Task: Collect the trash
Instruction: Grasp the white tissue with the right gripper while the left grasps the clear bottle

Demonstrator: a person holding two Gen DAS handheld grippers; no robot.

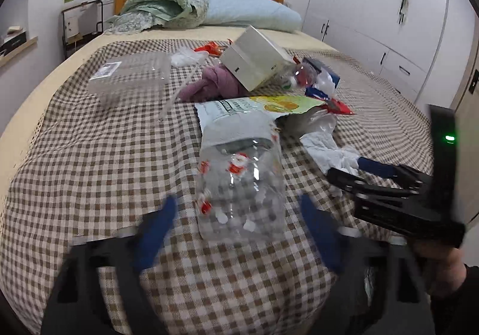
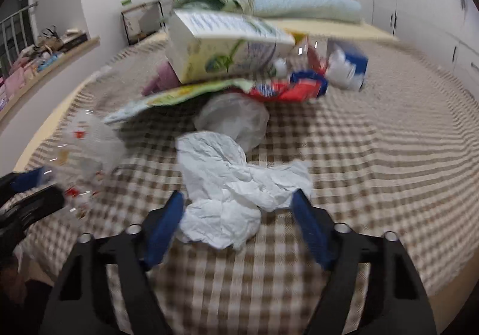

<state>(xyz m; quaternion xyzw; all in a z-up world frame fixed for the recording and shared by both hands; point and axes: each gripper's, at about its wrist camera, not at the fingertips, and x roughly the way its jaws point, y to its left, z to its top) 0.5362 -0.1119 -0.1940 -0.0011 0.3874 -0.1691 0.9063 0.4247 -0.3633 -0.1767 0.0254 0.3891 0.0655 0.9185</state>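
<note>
Two grippers close in on litter strewn over a checked bedspread (image 1: 89,155).

Left wrist view: the left gripper (image 1: 239,215) stands released, its blue fingers (image 1: 158,233) spread either side of a clear plastic bottle (image 1: 239,185) printed with Santa figures. The bottle lies lower centre of the frame, its long axis running away from the camera toward the pile, its near end just between the fingertips; nothing is gripped. Beyond it, mid-frame, sit a snack bag (image 1: 254,107), a tilted white box (image 1: 257,62), a purple cloth (image 1: 215,83) and a clear plastic tub (image 1: 131,74) at left. The right gripper (image 1: 368,176) enters from the right edge, reaching a crumpled white paper (image 1: 323,146).

Right wrist view: the right gripper (image 2: 239,215) is open but narrower, jaws flanking the crumpled white paper (image 2: 233,185) at lower centre. The paper's near lobe lies between the blue fingers (image 2: 164,227); blur hides whether the pads touch, and they do not appear to press. A clear bag (image 2: 236,116) lies just behind, then the heap under the carton (image 2: 221,44). The left gripper (image 2: 30,185) shows at the left edge beside the bottle (image 2: 86,152).

Each hand is nearer its own item; neither path looks blocked.
</note>
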